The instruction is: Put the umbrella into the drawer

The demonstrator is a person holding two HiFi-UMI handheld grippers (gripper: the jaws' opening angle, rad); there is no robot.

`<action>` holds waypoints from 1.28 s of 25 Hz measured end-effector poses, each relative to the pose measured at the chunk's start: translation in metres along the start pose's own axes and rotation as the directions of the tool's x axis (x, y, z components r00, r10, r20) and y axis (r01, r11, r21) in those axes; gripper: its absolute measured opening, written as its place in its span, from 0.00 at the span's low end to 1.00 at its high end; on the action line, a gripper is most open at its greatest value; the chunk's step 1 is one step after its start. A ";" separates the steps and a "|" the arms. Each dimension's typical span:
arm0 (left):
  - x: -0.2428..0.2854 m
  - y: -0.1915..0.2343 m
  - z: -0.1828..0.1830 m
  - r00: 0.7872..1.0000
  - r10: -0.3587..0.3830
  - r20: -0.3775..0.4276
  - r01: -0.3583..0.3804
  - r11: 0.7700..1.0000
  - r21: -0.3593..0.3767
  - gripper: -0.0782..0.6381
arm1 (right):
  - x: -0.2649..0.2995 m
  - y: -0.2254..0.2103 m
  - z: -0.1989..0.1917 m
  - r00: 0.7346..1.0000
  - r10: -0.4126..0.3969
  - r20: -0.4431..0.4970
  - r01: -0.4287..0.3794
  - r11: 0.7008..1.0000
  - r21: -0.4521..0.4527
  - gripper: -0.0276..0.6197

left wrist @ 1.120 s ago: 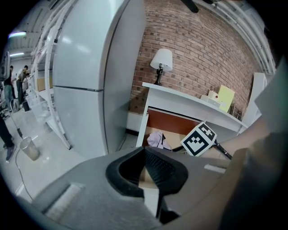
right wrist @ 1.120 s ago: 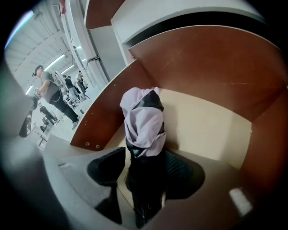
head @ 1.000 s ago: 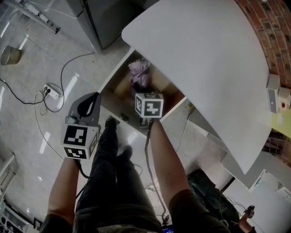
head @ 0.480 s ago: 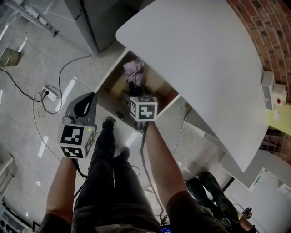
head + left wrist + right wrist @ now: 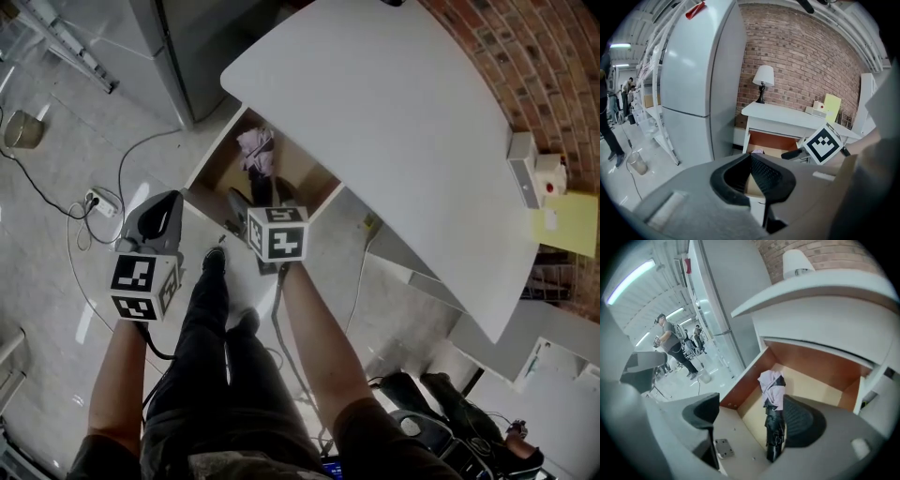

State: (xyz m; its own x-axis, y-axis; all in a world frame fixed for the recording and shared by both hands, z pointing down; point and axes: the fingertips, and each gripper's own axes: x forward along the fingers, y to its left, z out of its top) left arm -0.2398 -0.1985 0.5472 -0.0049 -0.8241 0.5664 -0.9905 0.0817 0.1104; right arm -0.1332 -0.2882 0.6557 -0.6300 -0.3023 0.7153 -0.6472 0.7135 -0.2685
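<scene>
The folded umbrella, pink at its far end and black at its near end, lies lengthwise in the open wooden drawer of the white desk. From above, the umbrella shows in the drawer. My right gripper hangs above the drawer's front and holds nothing. Its jaws have just opened wide and stand apart. It sits over the drawer's near edge. My left gripper is to the left of the drawer over the floor, fingertips together and empty.
A tall grey cabinet stands left of the desk. A power strip with cables and a bucket lie on the floor. The person's legs are below the grippers. A lamp stands on the desk by the brick wall.
Both grippers have risen, the right one more, drawing back from the drawer. The umbrella stays lying in the drawer.
</scene>
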 end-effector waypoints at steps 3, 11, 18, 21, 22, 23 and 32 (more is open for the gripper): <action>-0.015 -0.013 0.026 1.000 -0.005 0.021 0.005 1.000 0.012 0.12 | -0.036 0.006 0.026 0.998 0.001 0.065 -0.002 1.000 0.011 0.70; -0.062 -0.056 0.097 0.997 -0.026 0.076 0.022 0.998 0.056 0.12 | -0.138 0.021 0.084 0.978 0.050 0.201 -0.072 0.992 0.101 0.68; -0.099 -0.098 0.114 0.989 -0.074 0.125 0.063 0.994 0.090 0.12 | -0.215 0.024 0.091 0.960 0.032 0.279 -0.062 0.993 0.099 0.51; -0.113 -0.118 0.123 0.983 -0.096 0.154 0.080 0.991 0.110 0.12 | -0.249 0.019 0.094 0.950 0.005 0.313 -0.036 0.995 0.095 0.38; -0.117 -0.124 0.126 0.981 -0.104 0.164 0.085 0.990 0.116 0.12 | -0.260 0.017 0.094 0.946 -0.004 0.324 -0.028 0.995 0.093 0.34; -0.121 -0.130 0.129 0.979 -0.110 0.173 0.090 0.989 0.121 0.12 | -0.270 0.016 0.094 0.943 -0.014 0.333 -0.017 0.996 0.090 0.32; -0.151 -0.178 0.142 0.962 -0.175 0.211 0.142 0.976 0.162 0.12 | -0.342 0.004 0.084 0.915 -0.100 0.392 0.097 0.995 0.026 0.05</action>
State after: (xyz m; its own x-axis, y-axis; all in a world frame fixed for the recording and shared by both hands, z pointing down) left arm -0.0824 -0.1684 0.3266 0.1399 -0.9252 0.3529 -0.9901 -0.1284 0.0561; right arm 0.0432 -0.2348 0.3562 -0.6800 -0.5953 0.4281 -0.7163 0.6641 -0.2142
